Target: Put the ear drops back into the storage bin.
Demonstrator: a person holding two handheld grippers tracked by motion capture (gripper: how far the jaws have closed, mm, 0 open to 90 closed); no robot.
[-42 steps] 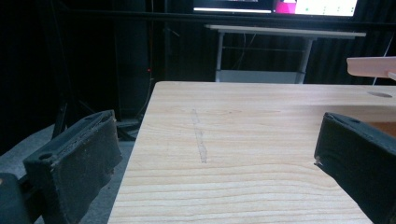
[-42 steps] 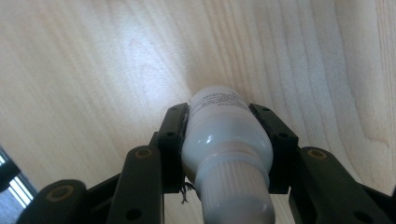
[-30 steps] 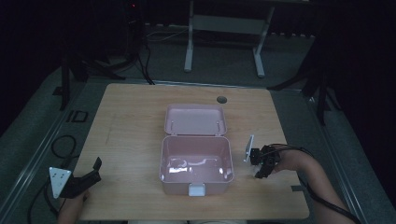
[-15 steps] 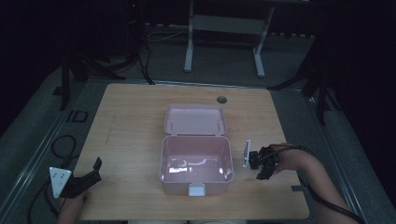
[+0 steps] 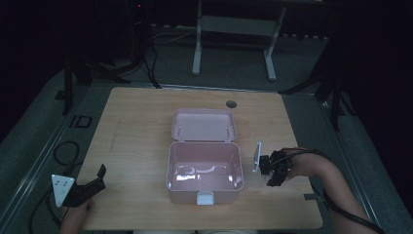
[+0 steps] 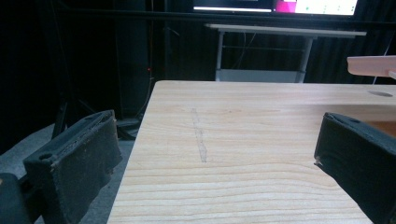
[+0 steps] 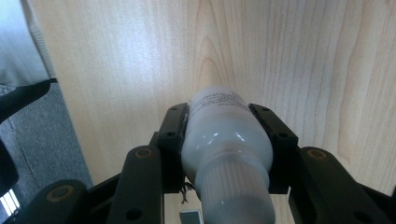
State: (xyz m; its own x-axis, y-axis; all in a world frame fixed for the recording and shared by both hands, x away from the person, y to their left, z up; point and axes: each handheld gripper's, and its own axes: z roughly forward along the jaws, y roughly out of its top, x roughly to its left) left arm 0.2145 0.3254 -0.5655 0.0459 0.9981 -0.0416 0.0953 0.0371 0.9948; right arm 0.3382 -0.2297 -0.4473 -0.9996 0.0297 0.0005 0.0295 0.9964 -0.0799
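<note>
The bottle (image 7: 223, 140) is small, white and glossy, with a rounded body, faint printed text on the end farthest from the camera and a ribbed white cap at the near end, which runs off the bottom edge of the right gripper view. It lies lengthwise between the two black jaws of the right gripper (image 7: 226, 135), whose pads press on both of its sides, so the grip is closed on it above the pale wooden table (image 7: 299, 56). In the dim high view the right gripper (image 5: 273, 168) sits just to the right of an open pink plastic box (image 5: 204, 168), whose lid (image 5: 203, 126) lies flat behind it; there the bottle itself is too dark and small to make out among the gripper's parts. The left gripper (image 5: 87, 187) rests at the table's near left corner, well apart from the box. In its own view the left gripper (image 6: 212, 158) has its jaws spread wide with only bare tabletop between them, and just a pink edge (image 6: 371, 65) of the box shows at the right border.
</note>
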